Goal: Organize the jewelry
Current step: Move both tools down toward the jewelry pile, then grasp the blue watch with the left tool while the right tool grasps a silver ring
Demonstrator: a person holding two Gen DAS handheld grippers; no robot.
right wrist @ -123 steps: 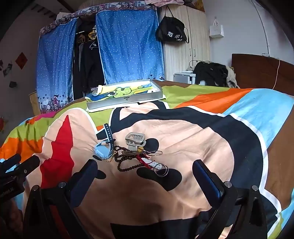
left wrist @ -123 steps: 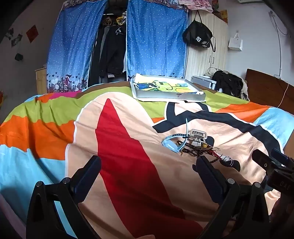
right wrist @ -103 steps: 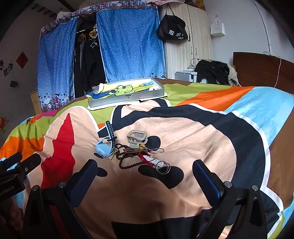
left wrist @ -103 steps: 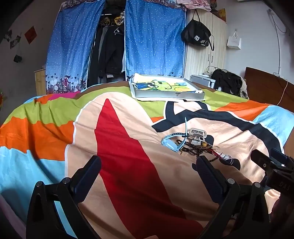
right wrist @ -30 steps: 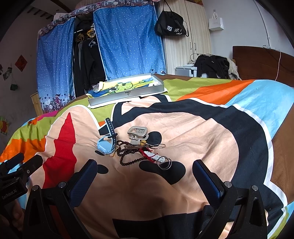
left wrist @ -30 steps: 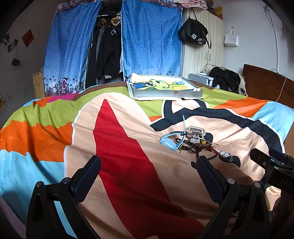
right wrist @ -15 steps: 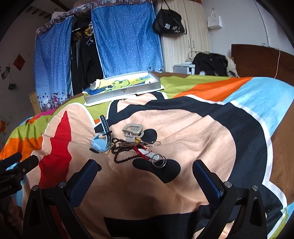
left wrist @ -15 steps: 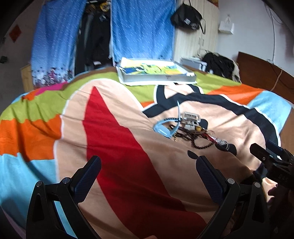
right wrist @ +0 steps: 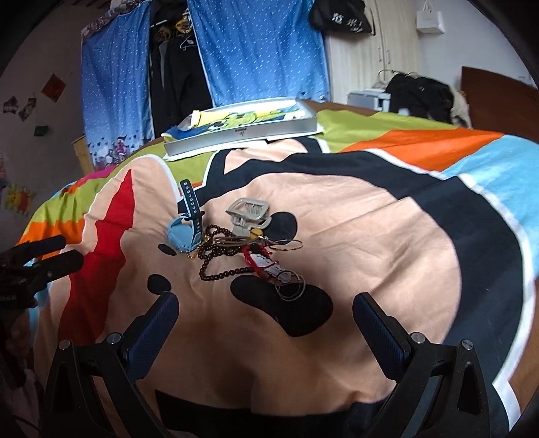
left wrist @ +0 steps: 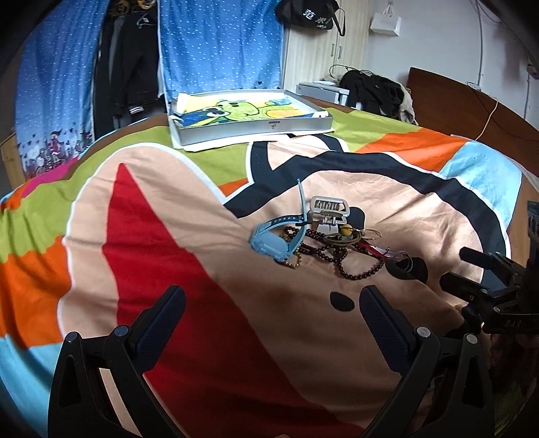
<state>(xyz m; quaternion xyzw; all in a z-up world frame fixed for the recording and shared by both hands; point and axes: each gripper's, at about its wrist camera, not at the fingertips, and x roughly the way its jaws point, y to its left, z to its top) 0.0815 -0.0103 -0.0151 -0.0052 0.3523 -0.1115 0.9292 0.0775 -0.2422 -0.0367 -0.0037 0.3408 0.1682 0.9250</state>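
The left gripper point(left wrist: 272, 300) is hovering over the bedspread point(left wrist: 188, 256) with its jaws spread wide and nothing between them, its blue-padded fingers point(left wrist: 161, 313) framing the red and peach part of the print near the bed's near edge. The right gripper point(right wrist: 265, 308) is likewise hanging released and empty, its fingers point(right wrist: 377, 323) sitting either side of a black patch of the print. Each tool is showing in the other's view: the right gripper point(left wrist: 488, 279) at the right edge of the left wrist picture, the left gripper point(right wrist: 37, 259) at the left edge of the right wrist picture. Just ahead of both, around the middle of the bedspread, the jewelry is lying in one tangled heap: a light blue watch point(left wrist: 273, 239) with its dark strap point(right wrist: 192, 205) arching up, a silver hair claw point(right wrist: 249, 215) behind it, a string of dark brown beads point(right wrist: 215, 256) looping through the heap, a red cord bracelet point(right wrist: 252, 261), and thin wire hoops point(right wrist: 291, 286) lying at the end nearest the right gripper. Well beyond the heap, toward the far edge of the bed, a shallow silver tray point(left wrist: 256, 126) lined with a cartoon picture is resting on the green band. Behind the bed, blue dotted curtains point(left wrist: 219, 50) are hanging beside dark clothes point(left wrist: 129, 67), and a black bag point(left wrist: 310, 15) is hanging on a pale wardrobe point(right wrist: 387, 57).
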